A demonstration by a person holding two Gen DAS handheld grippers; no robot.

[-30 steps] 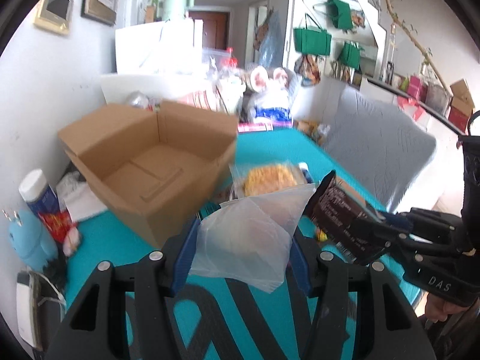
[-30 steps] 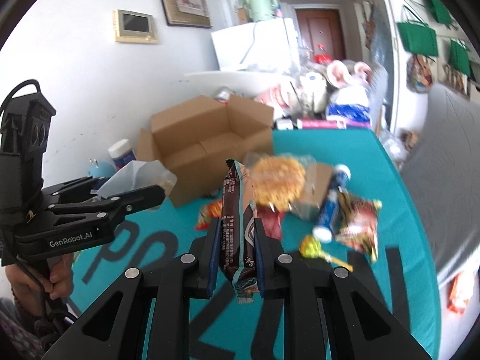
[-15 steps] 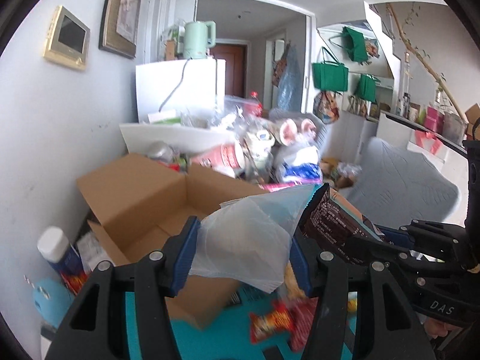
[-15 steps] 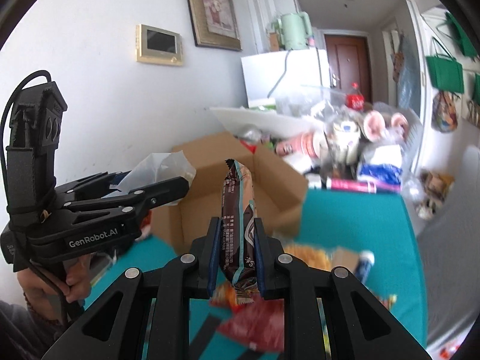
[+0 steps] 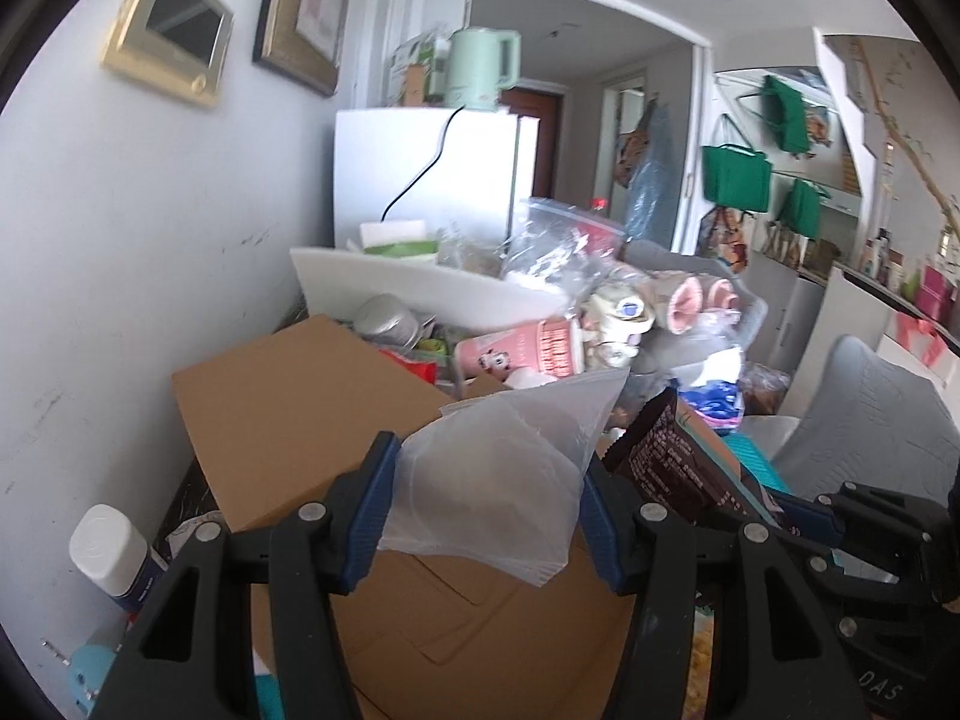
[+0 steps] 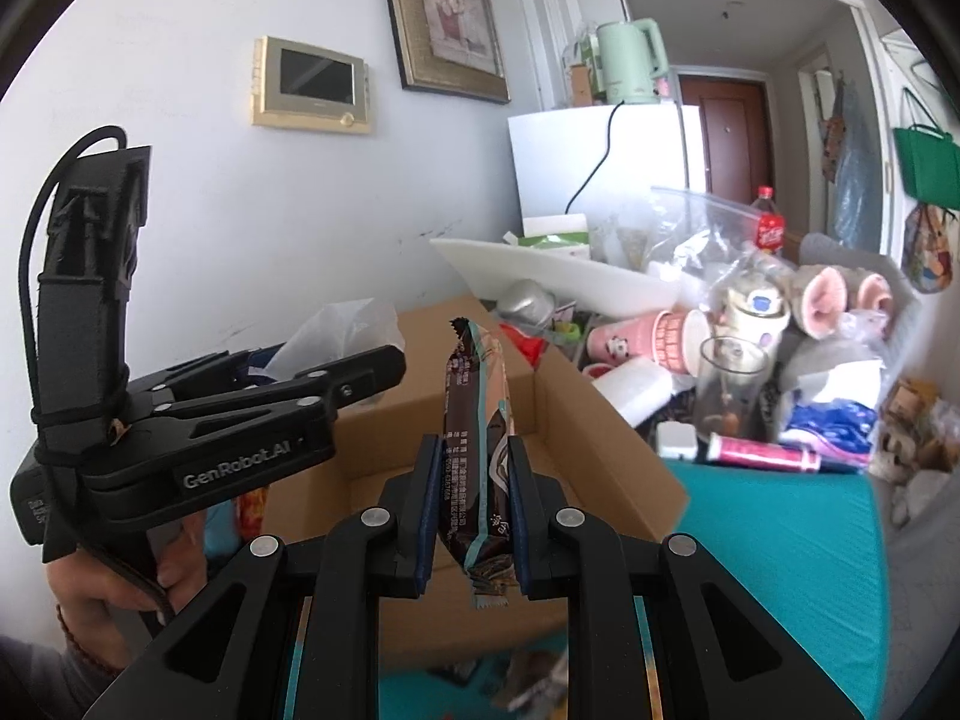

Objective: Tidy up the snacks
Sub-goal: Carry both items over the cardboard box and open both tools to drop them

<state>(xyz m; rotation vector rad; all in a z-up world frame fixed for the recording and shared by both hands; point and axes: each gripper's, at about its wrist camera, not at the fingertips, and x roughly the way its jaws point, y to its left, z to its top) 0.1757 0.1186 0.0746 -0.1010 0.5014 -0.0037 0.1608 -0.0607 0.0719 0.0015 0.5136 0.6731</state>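
Note:
My left gripper (image 5: 487, 516) is shut on a clear plastic snack bag (image 5: 498, 480) and holds it just above the open cardboard box (image 5: 300, 414). My right gripper (image 6: 471, 498) is shut on a dark brown snack bar wrapper (image 6: 474, 408), held upright in front of the same box (image 6: 576, 420). The left gripper (image 6: 384, 369) shows at the left of the right wrist view, its bag (image 6: 342, 324) over the box's left side. The right gripper's wrapper (image 5: 666, 468) shows at the right of the left wrist view.
The box stands on a teal table (image 6: 780, 540). Behind it lies a cluttered pile: pink cups (image 6: 654, 339), a glass (image 6: 729, 384), plush toys (image 6: 834, 306), a white tray (image 6: 540, 270). A white-capped bottle (image 5: 111, 552) stands left of the box by the wall.
Both grippers have risen and moved forward toward the box with their snacks still held. The snack pile on the table has dropped out of view below.

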